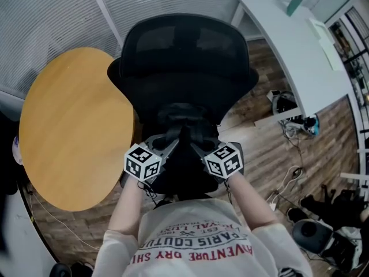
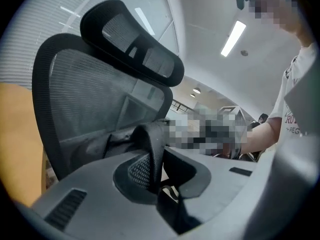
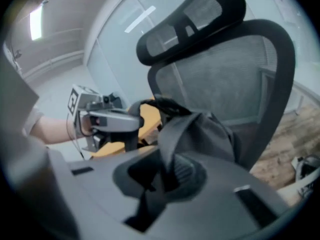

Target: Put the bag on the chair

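Note:
A black bag (image 1: 183, 137) hangs in front of the mesh back of a black office chair (image 1: 184, 56), low over its seat. My left gripper (image 1: 167, 146) is shut on one of the bag's black straps (image 2: 152, 151), which runs up between its jaws. My right gripper (image 1: 199, 148) is shut on the other strap (image 3: 172, 141), with the bag's dark body (image 3: 212, 134) bunched just beyond it. The two grippers stand close together, side by side, in front of the chair's backrest (image 2: 85, 99). In the right gripper view the left gripper (image 3: 131, 125) shows to the left. The seat is hidden under the bag.
A round wooden table (image 1: 69, 126) stands close to the chair's left side. A white desk (image 1: 294, 45) runs along the upper right, with cables and gear (image 1: 291, 123) on the wooden floor beneath. Window blinds (image 1: 52, 16) lie behind the chair.

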A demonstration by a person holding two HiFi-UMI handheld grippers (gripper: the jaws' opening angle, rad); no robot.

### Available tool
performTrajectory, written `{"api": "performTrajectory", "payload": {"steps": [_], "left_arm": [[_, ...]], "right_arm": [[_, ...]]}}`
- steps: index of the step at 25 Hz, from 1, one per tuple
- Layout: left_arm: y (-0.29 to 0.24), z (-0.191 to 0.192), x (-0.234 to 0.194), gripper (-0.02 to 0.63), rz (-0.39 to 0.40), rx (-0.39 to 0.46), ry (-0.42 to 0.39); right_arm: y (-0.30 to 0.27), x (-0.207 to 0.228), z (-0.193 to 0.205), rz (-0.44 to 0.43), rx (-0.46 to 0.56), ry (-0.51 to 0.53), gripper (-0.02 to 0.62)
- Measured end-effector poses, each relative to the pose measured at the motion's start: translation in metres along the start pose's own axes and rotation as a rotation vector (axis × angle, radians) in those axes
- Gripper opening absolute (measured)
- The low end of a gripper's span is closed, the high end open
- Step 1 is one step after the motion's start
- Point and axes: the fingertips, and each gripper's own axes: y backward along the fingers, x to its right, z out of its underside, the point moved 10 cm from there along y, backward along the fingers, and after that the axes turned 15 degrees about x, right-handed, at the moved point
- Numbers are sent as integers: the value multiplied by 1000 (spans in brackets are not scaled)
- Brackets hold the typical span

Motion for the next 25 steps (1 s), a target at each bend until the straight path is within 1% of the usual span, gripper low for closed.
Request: {"api": "performTrajectory", "payload": {"steps": [2, 5, 8, 12, 14, 16, 18, 21, 23, 25], "left_arm": [[-7, 16, -1, 66, -1, -57, 11], [-16, 42, -6, 67, -17, -145, 17], [-22, 64, -17, 67, -75, -193, 21], [-22, 86, -33, 75, -185, -187, 52], [-20, 93, -37, 110, -218, -167, 75], [-20, 97, -37, 140, -213, -147, 91], [-20, 99, -35, 156, -196, -133, 95], [-18, 100, -31, 203, -206, -116, 100], [-14, 101, -29, 261, -235, -108, 107], [-7, 98, -27, 272, -256, -96, 111]], "right_arm": [[-3, 8, 13, 32, -30, 0, 52], [-8, 19, 25, 72, -37, -27, 53], [-16, 25, 30, 97, -59, -39, 54], [-29, 26, 36, 137, -92, -72, 87], [-32, 24, 38, 152, -92, -76, 103], [-33, 23, 38, 168, -83, -69, 169], [-32, 21, 37, 184, -74, -64, 212], [-25, 18, 38, 219, -63, -59, 230], [-16, 13, 37, 241, -49, -47, 235], [-6, 4, 32, 259, -14, -20, 235]]}}
